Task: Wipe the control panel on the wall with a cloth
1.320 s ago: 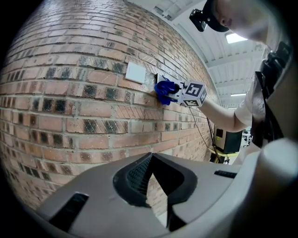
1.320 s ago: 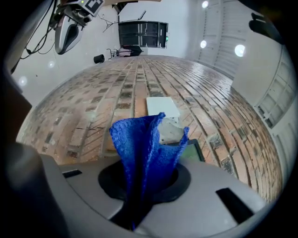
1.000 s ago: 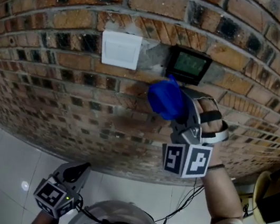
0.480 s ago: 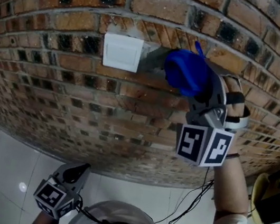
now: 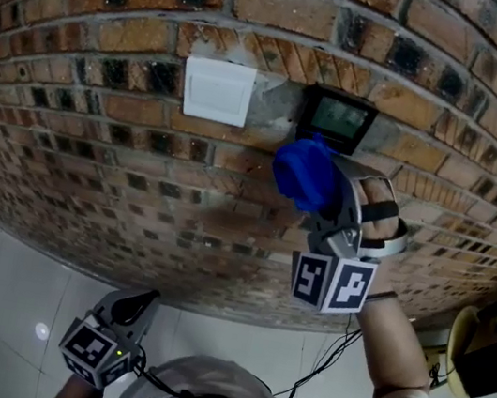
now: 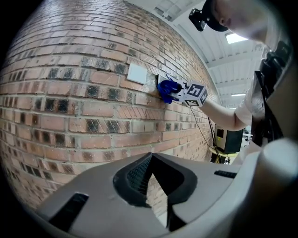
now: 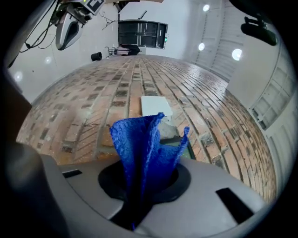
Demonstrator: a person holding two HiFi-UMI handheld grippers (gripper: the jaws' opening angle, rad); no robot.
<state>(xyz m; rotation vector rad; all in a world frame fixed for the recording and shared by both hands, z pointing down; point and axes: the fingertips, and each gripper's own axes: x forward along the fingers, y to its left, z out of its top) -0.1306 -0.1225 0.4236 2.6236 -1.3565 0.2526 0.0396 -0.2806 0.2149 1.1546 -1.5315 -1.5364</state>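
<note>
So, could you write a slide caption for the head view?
Right gripper holds a blue cloth just below the control panel on the brick wall.

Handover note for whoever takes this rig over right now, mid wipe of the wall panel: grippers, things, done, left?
Right gripper: jaws shut on the blue cloth, held just below the control panel on the brick wall.
Left gripper: jaws shut, empty, held low.
Done: the cloth covered the panel half a second ago; the panel is uncovered now.
Left: probably more passes over the panel, then lower the cloth.
</note>
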